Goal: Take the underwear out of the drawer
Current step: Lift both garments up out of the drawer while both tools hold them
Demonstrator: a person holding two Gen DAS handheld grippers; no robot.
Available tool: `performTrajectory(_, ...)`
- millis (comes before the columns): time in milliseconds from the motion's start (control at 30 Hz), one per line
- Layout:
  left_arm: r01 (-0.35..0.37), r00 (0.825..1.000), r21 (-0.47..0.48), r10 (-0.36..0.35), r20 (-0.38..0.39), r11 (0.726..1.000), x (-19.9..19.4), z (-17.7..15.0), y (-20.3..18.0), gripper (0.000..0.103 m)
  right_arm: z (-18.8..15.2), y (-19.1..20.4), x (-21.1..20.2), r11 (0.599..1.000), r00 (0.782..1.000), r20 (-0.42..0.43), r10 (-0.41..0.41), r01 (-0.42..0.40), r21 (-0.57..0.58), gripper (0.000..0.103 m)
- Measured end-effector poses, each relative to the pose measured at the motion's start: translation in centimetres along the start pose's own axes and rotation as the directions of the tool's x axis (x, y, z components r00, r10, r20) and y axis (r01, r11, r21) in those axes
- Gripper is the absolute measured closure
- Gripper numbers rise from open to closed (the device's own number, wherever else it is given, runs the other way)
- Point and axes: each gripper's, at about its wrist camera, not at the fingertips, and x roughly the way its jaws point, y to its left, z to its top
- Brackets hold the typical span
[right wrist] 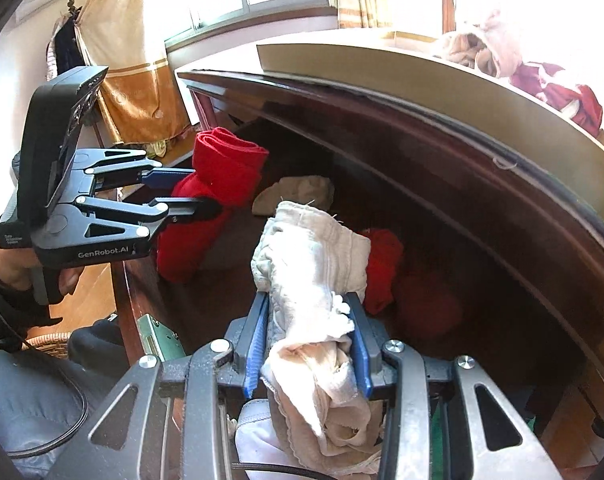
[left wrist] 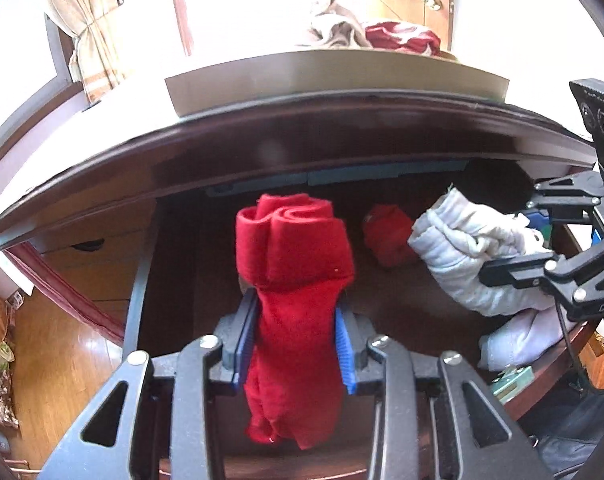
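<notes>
Now left gripper (left wrist: pixel 298 332) jaws clamp rolled red underwear (left wrist: pixel 298 264); right gripper (right wrist: pixel 307 344) jaws clamp white underwear (right wrist: pixel 309 264) above drawer (left wrist: pixel 182 264).

tray (left wrist: pixel 341 76) on dresser top, clothes (left wrist: pixel 365 34) inside (heaped)

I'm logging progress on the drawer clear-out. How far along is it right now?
Done: a red and a beige garment already lie in the tray on top. In hand: the left gripper clamps a rolled red piece and the right gripper a whitish one, both above the open drawer. Left: another red garment and a beige one remain inside.
</notes>
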Motion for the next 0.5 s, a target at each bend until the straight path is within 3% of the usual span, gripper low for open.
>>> performTrajectory(500, -0.026, 0.996, -0.024, 0.028, 0.082, 0.999, -1.7, 0.0, -1.1, 0.069, -1.4, 0.1, -3.0, 1.000, 0.995, 0.095, 0.001, -0.003, 0.027, 0.064)
